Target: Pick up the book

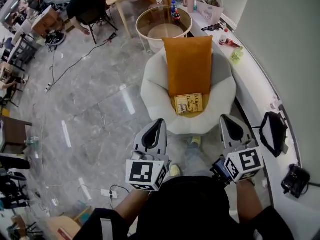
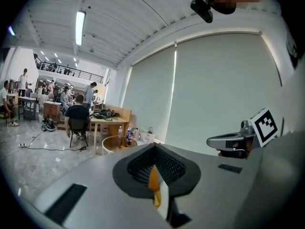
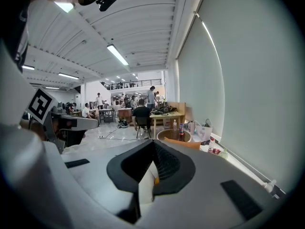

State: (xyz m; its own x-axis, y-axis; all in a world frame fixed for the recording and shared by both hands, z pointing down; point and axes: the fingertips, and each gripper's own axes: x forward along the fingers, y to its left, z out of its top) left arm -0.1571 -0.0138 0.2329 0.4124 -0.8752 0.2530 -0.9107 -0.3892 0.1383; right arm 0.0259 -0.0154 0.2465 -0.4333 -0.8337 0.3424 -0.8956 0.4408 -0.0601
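Observation:
The book (image 1: 188,104), yellow with dark lettering, lies flat on the seat of a white armchair (image 1: 150,91), at the foot of an upright orange cushion (image 1: 189,64). My left gripper (image 1: 161,120) is held just short of the chair's front edge, left of the book, jaws together and empty. My right gripper (image 1: 226,116) hangs level with it, right of the book, also closed with nothing in it. In the left gripper view the closed jaws (image 2: 154,148) leave only an orange sliver showing. The right gripper view shows the same closed jaws (image 3: 153,142); the book itself is hidden in both.
Behind the chair stands a round wooden side table (image 1: 164,26) with bottles (image 1: 174,9) beside it. A white ledge (image 1: 260,99) runs along the wall at right, with small items and a black object (image 1: 272,131) on it. People sit at desks far left.

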